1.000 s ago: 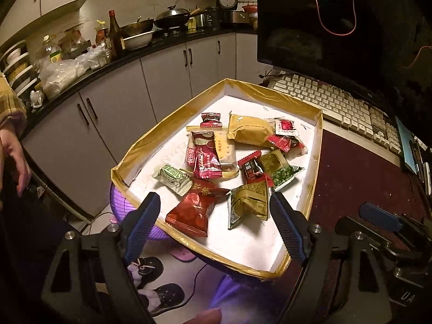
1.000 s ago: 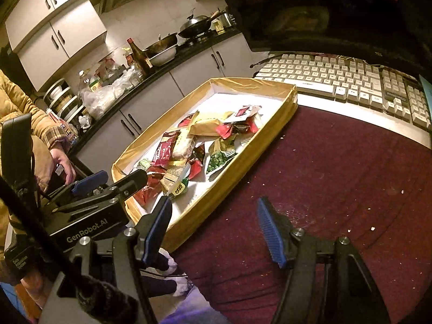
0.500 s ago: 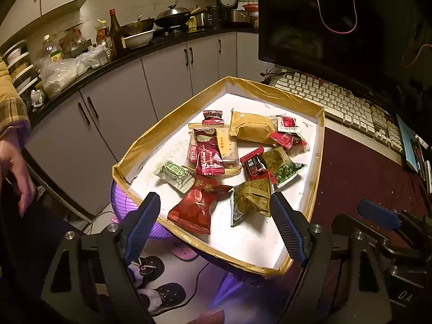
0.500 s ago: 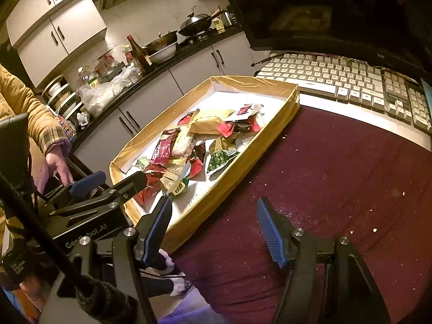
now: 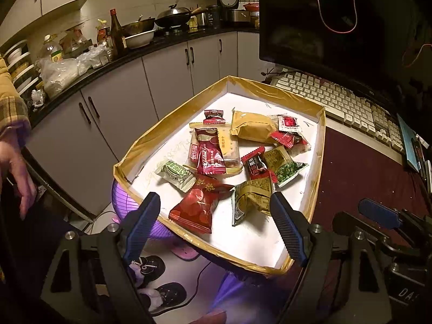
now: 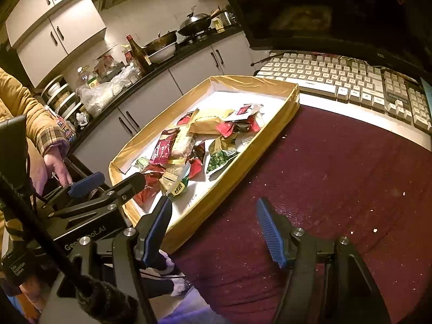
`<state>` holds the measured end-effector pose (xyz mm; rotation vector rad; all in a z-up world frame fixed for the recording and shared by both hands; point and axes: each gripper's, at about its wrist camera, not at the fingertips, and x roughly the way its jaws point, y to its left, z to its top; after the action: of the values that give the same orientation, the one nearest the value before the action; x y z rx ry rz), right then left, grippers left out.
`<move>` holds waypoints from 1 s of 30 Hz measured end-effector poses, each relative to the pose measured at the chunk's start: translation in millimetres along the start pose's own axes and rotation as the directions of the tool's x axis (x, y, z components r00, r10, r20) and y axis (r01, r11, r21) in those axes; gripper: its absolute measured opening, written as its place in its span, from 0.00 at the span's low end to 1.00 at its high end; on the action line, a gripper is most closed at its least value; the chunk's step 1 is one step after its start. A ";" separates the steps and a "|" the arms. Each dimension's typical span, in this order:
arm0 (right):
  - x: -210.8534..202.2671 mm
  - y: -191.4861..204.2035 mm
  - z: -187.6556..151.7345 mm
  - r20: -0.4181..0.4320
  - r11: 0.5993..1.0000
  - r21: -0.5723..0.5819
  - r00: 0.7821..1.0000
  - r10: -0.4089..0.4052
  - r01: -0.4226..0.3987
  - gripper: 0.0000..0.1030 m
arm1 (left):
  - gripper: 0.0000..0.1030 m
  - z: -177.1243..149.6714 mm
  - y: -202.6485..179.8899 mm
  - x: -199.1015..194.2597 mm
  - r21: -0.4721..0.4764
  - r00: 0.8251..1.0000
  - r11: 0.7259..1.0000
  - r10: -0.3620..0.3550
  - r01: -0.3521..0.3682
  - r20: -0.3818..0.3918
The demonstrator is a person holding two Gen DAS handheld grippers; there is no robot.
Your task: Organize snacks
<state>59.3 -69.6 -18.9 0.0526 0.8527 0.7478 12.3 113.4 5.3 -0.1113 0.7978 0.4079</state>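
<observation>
Left gripper (image 5: 213, 226): jaws are held wide apart with nothing between the blue pads; it is positioned over the near edge of the tray, above the near packets; it is also seen from the side at the left of the right wrist view (image 6: 108, 186).
Right gripper (image 6: 214, 232): jaws are spread wide and nothing is gripped; it is positioned over the maroon cloth (image 6: 324, 189), just right of the tray's near corner.
Tray (image 5: 321, 145): a shallow box with a white floor and gold-taped walls; it is placed on the left part of the table, with its near-left end overhanging the table edge.
Snacks: all are found inside the tray, clustered in its middle and near half; several overlap.
Red packet (image 5: 201, 202): it lies nearest the left gripper, at the near left of the pile.
Olive-gold packet (image 5: 253, 197): it lies just right of the red packet, touching it.
Green-and-white packet (image 5: 175, 171): it lies at the left of the pile, beside the red packet.
Maroon wafer packet (image 5: 209, 152): it is laid on top of a cracker packet (image 5: 229, 145) in the middle.
Green pea packet (image 5: 287, 167): it lies at the right, near the right wall.
Tan packet (image 5: 253, 128): it lies at the far side of the pile.
Keyboard (image 6: 351, 86): it is set beyond the tray, at the far right, below a dark monitor (image 5: 337, 21).
Person's hand (image 5: 16, 167): it is seen at the left edge, well apart from the tray.
</observation>
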 end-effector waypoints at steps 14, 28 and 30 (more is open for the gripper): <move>2.1 -1.1 1.6 -0.004 1.000 0.001 1.000 0.001 -0.001 0.63 | 0.81 0.2 0.3 0.9 0.005 1.000 1.000 0.000 0.001 -0.002; 2.8 1.7 3.4 -0.004 1.000 -0.011 1.000 -0.006 0.006 0.63 | 0.81 -0.3 3.6 2.7 0.012 1.000 1.000 -0.005 0.005 -0.005; 2.3 1.9 3.8 -0.002 1.000 -0.015 1.000 -0.008 0.007 0.63 | 0.81 -0.1 3.6 2.3 0.016 1.000 1.000 -0.006 0.006 -0.001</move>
<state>61.8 -65.8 -17.3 0.0349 0.8484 0.7475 12.3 117.4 3.7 -0.0990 0.8013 0.3958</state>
